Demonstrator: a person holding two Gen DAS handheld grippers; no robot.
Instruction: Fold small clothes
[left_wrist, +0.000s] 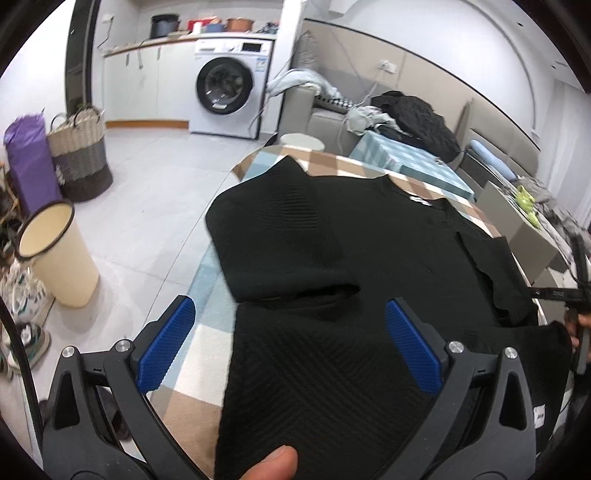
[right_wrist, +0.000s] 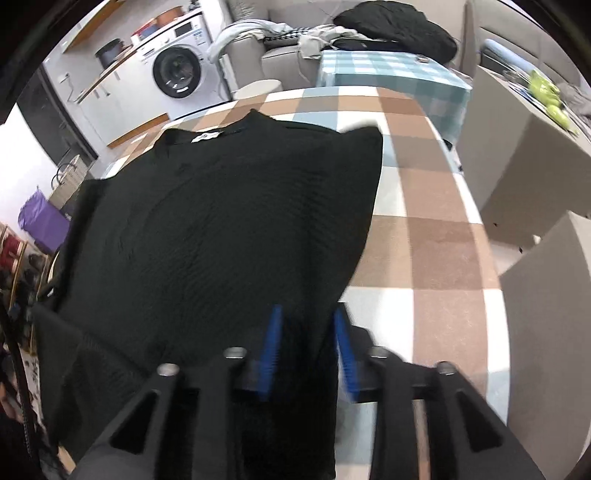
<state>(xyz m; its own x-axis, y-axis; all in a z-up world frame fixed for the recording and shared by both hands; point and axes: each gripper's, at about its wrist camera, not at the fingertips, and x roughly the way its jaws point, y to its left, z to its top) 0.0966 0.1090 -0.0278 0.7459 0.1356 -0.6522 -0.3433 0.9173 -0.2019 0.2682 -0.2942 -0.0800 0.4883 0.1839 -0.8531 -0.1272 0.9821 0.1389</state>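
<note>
The black knit top (right_wrist: 221, 221) lies spread on the checked tablecloth (right_wrist: 436, 236), collar toward the washing machine (left_wrist: 229, 96), one sleeve folded across its body. My left claw (left_wrist: 290, 332) hangs wide over its near hem, pads clear of the cloth. My right claw (right_wrist: 308, 350) stands narrow, hem fabric between its blue pads (right_wrist: 271, 354); I cannot tell if they pinch it.

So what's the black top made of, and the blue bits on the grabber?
The black top looks like knitted fabric, matte and soft: fine ribs and zigzag ridges run across it, and it folds limply. The blue pads on the left gripper look like rubber or textured plastic, judging by the tiny bumps covering them; which one, the picture cannot settle.
</note>
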